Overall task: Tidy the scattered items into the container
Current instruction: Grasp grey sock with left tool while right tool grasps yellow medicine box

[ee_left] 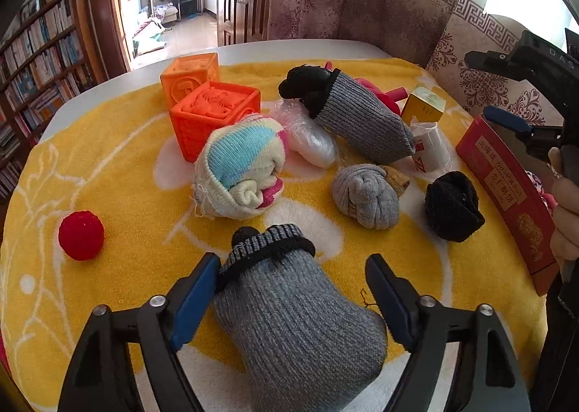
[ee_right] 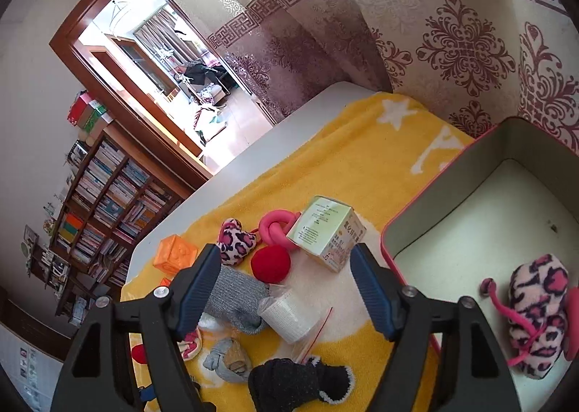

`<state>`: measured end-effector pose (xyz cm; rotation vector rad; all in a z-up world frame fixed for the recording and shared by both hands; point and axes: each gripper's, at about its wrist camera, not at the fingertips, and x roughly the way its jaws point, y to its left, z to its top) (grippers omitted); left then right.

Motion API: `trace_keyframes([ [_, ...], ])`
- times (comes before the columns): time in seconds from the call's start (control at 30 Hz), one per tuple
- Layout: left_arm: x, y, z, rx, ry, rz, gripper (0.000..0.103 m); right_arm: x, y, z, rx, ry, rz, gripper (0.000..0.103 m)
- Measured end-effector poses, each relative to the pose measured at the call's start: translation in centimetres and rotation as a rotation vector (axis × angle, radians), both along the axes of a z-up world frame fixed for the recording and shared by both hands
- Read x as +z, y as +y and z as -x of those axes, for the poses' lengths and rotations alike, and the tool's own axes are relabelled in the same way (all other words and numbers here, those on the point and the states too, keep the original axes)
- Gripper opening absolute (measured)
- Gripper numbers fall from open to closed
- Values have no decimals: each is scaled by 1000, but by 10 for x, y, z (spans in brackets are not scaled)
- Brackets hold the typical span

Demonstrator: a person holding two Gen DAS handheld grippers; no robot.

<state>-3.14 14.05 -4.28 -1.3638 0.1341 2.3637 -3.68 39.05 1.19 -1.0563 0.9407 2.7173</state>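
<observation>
a: left gripper [ee_left: 293, 298]?
b: jaws spread around grey sock bundle [ee_left: 289, 310], not clamped. striped sock roll [ee_left: 240, 169] just beyond it, red ball [ee_left: 81, 235] to its left.
a: right gripper [ee_right: 286, 289]?
b: open, empty, above bandage roll [ee_right: 286, 314]; red box [ee_right: 470, 223] to its right.

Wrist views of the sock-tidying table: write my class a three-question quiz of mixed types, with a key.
1. True or false: the left hand-held gripper has shut on the grey sock.
2. What already lies in the red container? A) leopard plush toy B) orange block C) red ball
3. Fill in: the items lie on a ____ blanket.

Key: 1 false, its fingers straddle the sock, open. 2 A. 3 yellow.
</observation>
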Motion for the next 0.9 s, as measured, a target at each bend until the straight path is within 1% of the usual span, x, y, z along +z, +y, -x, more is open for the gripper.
trace_keyframes([
  [0.03, 1, -3, 1, 6, 1, -16, 68, 1, 0, 4, 7, -8, -2, 77],
  [0.07, 4, -6, 2, 13, 3, -30, 57, 1, -2, 9, 16, -20, -6, 77],
  [0.1, 7, -10, 2, 18, 8, -42, 52, 0, -3, 14, 31, -35, -18, 77],
  [0.13, 11, -12, 4, 24, 13, -61, 42, -1, -6, 19, 37, -52, -37, 77],
  [0.17, 16, -16, 4, 29, 16, -85, 36, -2, -7, 24, 36, -69, -55, 77],
  [0.23, 23, -22, 2, 37, 32, -112, 37, -4, -8, 36, 40, -92, -84, 77],
  [0.3, 31, -25, 0, 40, 55, -128, 36, -7, -8, 50, 25, -130, -136, 77],
  [0.4, 38, -24, -3, 4, 62, -130, 37, -12, -5, 69, 27, -195, -204, 77],
  [0.43, 39, -23, -4, -18, 57, -125, 38, -14, -4, 73, 34, -216, -225, 77],
  [0.47, 39, -21, -4, -35, 53, -116, 49, -14, -3, 77, 44, -230, -245, 77],
  [0.5, 39, -20, -4, -47, 44, -117, 55, -14, -4, 81, 61, -247, -265, 77],
  [0.53, 38, -21, -4, -49, 32, -128, 68, -14, -6, 84, 88, -267, -285, 77],
  [0.57, 38, -22, -3, -43, 19, -141, 79, -15, -8, 88, 116, -282, -299, 77],
  [0.6, 37, -23, -2, -35, 7, -150, 82, -17, -11, 90, 151, -304, -313, 77],
  [0.73, 35, -24, -1, -17, -3, -143, 82, -26, -24, 98, 260, -373, -400, 77],
  [0.83, 35, -25, 0, -28, -15, -142, 82, -33, -29, 100, 284, -405, -499, 78],
  [0.9, 35, -22, -1, -56, -26, -138, 82, -35, -27, 101, 284, -415, -521, 78],
])
